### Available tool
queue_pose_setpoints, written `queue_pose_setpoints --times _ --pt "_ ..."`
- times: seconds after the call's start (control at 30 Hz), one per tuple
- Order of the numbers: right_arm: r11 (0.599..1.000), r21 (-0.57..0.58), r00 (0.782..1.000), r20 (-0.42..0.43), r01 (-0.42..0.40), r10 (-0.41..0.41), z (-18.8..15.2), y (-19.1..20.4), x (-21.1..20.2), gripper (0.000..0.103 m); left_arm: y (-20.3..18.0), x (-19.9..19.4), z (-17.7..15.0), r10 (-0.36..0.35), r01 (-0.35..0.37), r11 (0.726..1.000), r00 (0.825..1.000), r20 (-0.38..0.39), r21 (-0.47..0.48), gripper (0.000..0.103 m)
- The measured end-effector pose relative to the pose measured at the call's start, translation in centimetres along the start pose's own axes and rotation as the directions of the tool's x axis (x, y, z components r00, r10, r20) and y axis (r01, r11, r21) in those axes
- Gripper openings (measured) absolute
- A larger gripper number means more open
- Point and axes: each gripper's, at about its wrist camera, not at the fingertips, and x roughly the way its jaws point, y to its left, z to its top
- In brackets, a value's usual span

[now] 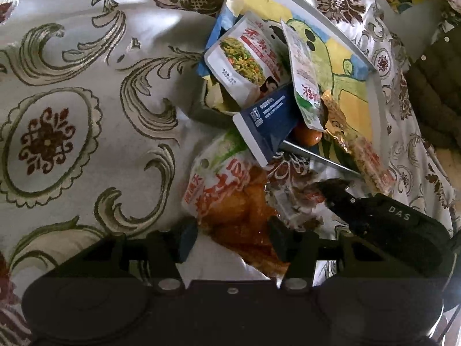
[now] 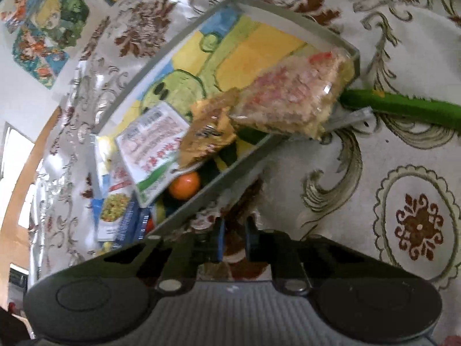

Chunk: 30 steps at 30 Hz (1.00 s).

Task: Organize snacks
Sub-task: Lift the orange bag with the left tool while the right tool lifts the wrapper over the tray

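A shallow grey tray (image 1: 371,86) with a yellow-green cartoon bottom holds several snack packs: a white pouch with a pasta picture (image 1: 245,60), a dark blue pack (image 1: 268,124), a white-green pack (image 1: 305,86), a gold-and-clear bar pack (image 1: 354,144) and an orange ball (image 1: 308,137). My left gripper (image 1: 230,238) is shut on a clear bag of orange-red snacks (image 1: 230,199), just outside the tray's near corner. My right gripper (image 2: 233,239) is nearly closed and empty, above the cloth beside the tray's rim (image 2: 236,161). The bar pack (image 2: 288,98) leans over that rim.
A patterned white, gold and brown tablecloth (image 1: 72,115) covers the table. A green serrated strip (image 2: 403,108) lies on the cloth beyond the tray. The other gripper's black body (image 1: 389,222) sits right of my left fingers. A dark jacket (image 1: 432,92) lies at far right.
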Motion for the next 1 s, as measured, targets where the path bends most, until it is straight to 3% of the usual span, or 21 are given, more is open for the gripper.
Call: queue_pose_setpoints --times 0.1,0.17,0.23,0.3,0.37,0.47,0.67,1.0 --pt "1.0 0.015 1.0 -0.012 -0.027 0.027 0.1 -0.2 0.4 0.021 -0.1 0.2 0.1 0.002 -0.002 1.0 1.0 0.0 0.006 0.055" --pt "0.998 0.049 0.998 -0.045 -0.051 0.053 0.0 -0.7 1.3 0.031 0.1 0.4 0.2 -0.002 0.002 1.0 1.0 -0.004 -0.003 0.055" --pt "0.995 0.081 0.995 -0.071 -0.065 0.071 -0.4 -1.1 2.2 0.034 0.3 0.7 0.3 -0.008 0.008 1.0 1.0 -0.004 -0.013 0.055" --pt "0.998 0.048 0.997 -0.054 -0.051 0.054 -0.7 -0.8 2.6 0.031 0.3 0.9 0.4 -0.01 0.01 1.0 1.0 -0.001 -0.012 0.055" --pt "0.999 0.039 0.999 -0.038 -0.037 0.038 -0.7 -0.6 2.7 0.019 0.2 1.0 0.4 -0.008 0.008 1.0 1.0 0.004 -0.004 0.055" --pt "0.998 0.049 0.999 -0.032 -0.027 0.029 -0.8 -0.3 2.4 0.014 -0.2 0.9 0.3 -0.002 0.002 1.0 1.0 0.006 0.013 0.054" --pt "1.0 0.031 0.999 -0.047 -0.005 0.007 -1.5 0.8 -0.2 0.01 -0.1 -0.4 0.0 -0.008 0.008 1.0 1.0 -0.001 -0.003 0.053" --pt "0.999 0.015 0.999 0.019 -0.042 0.041 -3.1 0.8 -7.2 0.006 -0.7 -5.0 -2.7 0.001 -0.001 1.0 0.999 0.032 0.012 0.053"
